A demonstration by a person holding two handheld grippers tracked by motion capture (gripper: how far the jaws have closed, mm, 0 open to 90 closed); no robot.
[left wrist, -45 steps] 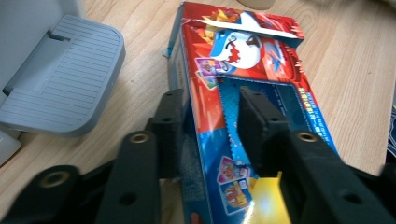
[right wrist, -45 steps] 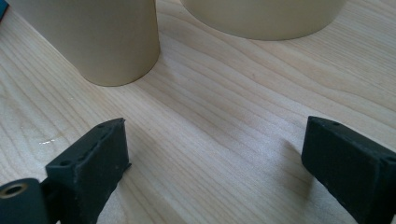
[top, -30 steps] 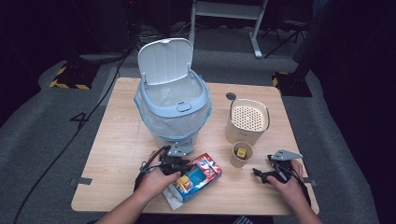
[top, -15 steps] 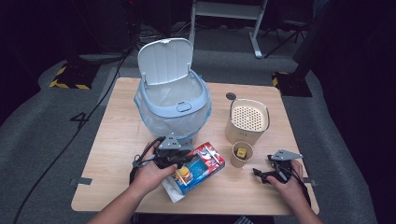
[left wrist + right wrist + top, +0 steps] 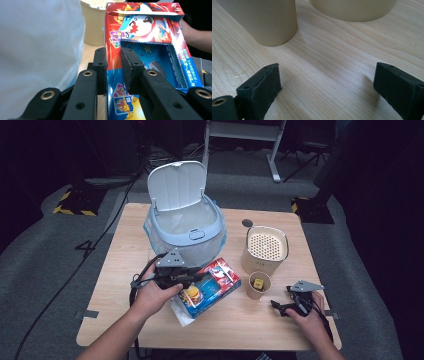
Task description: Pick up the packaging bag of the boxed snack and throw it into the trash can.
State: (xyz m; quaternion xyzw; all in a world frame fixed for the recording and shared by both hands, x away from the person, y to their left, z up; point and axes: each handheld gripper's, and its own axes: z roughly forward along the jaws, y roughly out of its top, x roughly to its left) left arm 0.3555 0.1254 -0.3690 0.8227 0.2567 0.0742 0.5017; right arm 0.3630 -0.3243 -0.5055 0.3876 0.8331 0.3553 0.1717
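Left tongs [image 5: 113, 72] pinching glossy cardboard box [image 5: 147, 37], woodgrain table [image 5: 332, 65]

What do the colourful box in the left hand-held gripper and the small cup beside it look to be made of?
Colourful box: thin printed cardboard, glossy; torn perforated window edge shows. Small cup: probably paper, matte beige, plain unglazed-looking wall. Left hand-held gripper pinches one box wall.

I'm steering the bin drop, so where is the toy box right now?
In the high view the toy box sits left of centre, pinched in the left gripper, just in front of the bin.
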